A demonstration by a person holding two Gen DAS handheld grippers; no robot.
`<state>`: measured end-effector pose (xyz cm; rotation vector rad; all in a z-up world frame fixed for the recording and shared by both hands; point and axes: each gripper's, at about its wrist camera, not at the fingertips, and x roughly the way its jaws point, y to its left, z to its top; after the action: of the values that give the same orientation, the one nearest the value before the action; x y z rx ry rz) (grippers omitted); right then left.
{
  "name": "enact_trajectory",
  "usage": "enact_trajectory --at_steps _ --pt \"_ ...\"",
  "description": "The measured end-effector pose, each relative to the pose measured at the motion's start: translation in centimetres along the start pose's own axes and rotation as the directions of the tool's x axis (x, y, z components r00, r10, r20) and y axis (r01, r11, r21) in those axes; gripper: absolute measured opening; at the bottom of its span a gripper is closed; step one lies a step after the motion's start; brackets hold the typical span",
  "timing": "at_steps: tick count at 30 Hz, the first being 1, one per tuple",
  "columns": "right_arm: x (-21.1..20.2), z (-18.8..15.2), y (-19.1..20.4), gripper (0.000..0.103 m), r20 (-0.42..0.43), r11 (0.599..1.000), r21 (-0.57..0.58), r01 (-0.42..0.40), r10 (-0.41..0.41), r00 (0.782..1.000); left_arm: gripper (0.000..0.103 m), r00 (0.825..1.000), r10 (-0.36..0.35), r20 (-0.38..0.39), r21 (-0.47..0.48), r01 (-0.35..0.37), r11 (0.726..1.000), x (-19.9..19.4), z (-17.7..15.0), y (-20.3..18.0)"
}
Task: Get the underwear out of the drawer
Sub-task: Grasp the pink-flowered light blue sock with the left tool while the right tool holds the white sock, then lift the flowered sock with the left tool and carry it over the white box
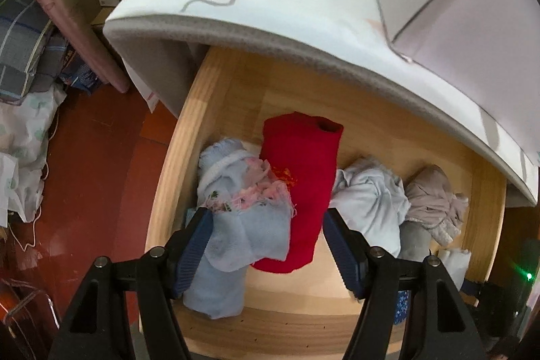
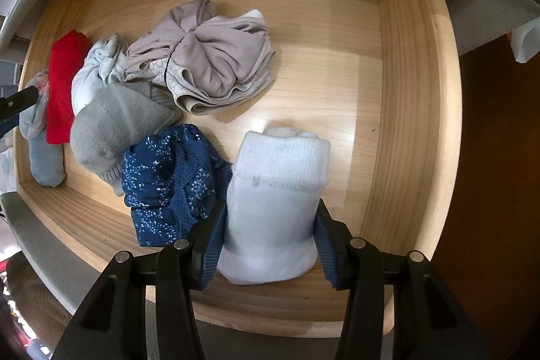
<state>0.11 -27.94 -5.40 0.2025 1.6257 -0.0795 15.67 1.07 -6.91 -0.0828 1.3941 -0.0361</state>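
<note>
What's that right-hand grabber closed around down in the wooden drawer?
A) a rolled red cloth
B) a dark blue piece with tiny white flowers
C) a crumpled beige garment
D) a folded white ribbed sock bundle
D: in the right wrist view the right gripper has its blue fingers pressed against both sides of the folded white ribbed sock bundle, with the blue floral piece lying just beside it.
</note>
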Motion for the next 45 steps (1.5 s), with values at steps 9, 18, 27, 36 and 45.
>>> enact_trajectory --at_steps 9,18,27,36,45 --pt "0.0 0.0 0.1 0.046 -0.003 1.000 -0.004 0.002 -0.002 1.000 0.063 0.999 0.042 -0.001 0.023 -0.042 0.999 0.9 -0.4 -0.1" --pt "0.0 0.0 0.1 0.046 -0.007 1.000 -0.004 0.008 -0.008 1.000 0.022 0.999 0.053 0.010 0.042 -0.053 0.998 0.9 -0.6 0.5" --pt "0.5 0.1 0.2 0.046 -0.013 1.000 -0.011 0.028 -0.028 1.000 0.019 0.999 0.027 0.042 0.084 -0.030 0.996 -2.3 -0.9 0.4" --pt "0.5 0.1 0.2 0.046 -0.012 0.999 -0.012 0.048 -0.048 0.999 0.019 0.999 -0.007 0.054 0.124 0.000 0.992 -5.6 -2.2 0.5" --pt "0.8 0.2 0.2 0.046 -0.017 0.997 -0.014 0.074 -0.074 0.997 0.019 0.992 -0.030 0.126 0.172 0.008 0.985 -10.8 -3.5 1.0"
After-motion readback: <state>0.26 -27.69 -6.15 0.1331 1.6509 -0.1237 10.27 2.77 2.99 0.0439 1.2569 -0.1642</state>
